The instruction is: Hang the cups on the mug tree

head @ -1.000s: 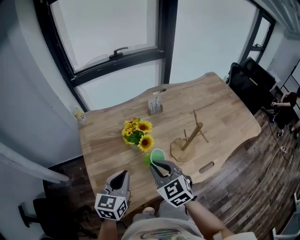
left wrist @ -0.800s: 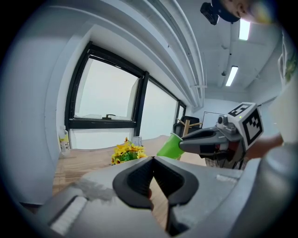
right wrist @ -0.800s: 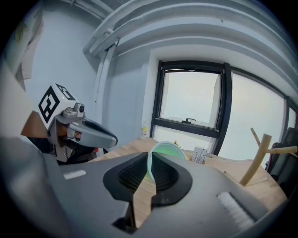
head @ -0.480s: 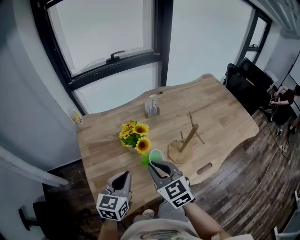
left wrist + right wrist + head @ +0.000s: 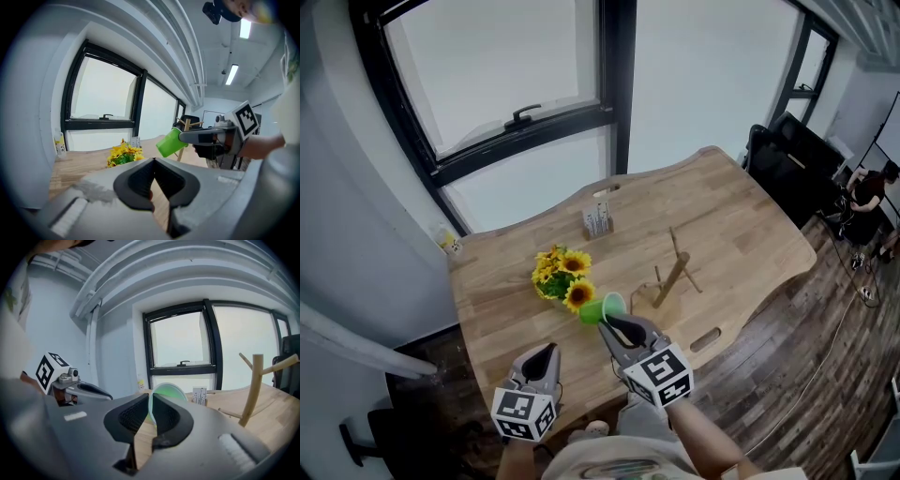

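A green cup (image 5: 600, 308) hangs tilted on its side above the table's near edge, with my right gripper (image 5: 615, 324) shut on its rim. In the right gripper view the cup's rim (image 5: 167, 389) sits pinched between the pads. The wooden mug tree (image 5: 672, 276) stands just beyond and right of the cup, its pegs bare; it also shows in the right gripper view (image 5: 254, 380). My left gripper (image 5: 543, 355) hovers at the near edge, left of the right one, shut with nothing in it. From the left gripper view the cup (image 5: 169, 142) floats in front of the tree.
A pot of sunflowers (image 5: 560, 276) stands just left of the cup. A small holder with cards (image 5: 597, 220) sits further back near the window. The wooden table (image 5: 741, 230) stretches to the right; a dark chair (image 5: 787, 155) stands beyond its far right corner.
My right gripper has lifted the green cup and rolled it onto its side, bringing it a little nearer the mug tree. The left gripper has hardly shifted.
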`<state>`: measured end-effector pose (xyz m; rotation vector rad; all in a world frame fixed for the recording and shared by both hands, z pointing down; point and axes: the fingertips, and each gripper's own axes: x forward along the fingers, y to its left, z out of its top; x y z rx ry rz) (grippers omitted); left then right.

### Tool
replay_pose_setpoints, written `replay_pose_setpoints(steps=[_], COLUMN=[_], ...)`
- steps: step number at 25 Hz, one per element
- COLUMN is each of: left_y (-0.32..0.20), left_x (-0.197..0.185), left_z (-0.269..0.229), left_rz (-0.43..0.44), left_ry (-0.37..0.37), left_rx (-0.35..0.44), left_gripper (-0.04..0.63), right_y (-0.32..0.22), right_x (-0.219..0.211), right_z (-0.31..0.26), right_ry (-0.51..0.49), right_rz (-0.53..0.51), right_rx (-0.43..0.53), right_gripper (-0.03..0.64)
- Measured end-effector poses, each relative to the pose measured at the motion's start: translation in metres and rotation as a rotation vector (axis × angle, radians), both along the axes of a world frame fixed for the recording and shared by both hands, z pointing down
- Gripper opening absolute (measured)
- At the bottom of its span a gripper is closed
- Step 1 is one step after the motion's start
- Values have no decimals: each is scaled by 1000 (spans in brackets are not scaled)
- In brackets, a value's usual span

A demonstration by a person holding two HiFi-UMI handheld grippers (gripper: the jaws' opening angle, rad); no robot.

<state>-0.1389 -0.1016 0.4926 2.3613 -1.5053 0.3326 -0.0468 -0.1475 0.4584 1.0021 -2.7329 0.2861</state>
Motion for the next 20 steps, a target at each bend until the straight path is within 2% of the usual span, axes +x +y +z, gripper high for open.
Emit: replay_pose_setpoints(steps=[20], left_y=[-21], left_x=[15], left_z=[6], left_rz=[-32], left_ry=[-17], left_rx=[-20], left_gripper=[6], right_y=[-46], right_x=[45], right_z=[11], right_ry=[-285], right_rz=[54], right_rx=[-146], right_gripper=[31])
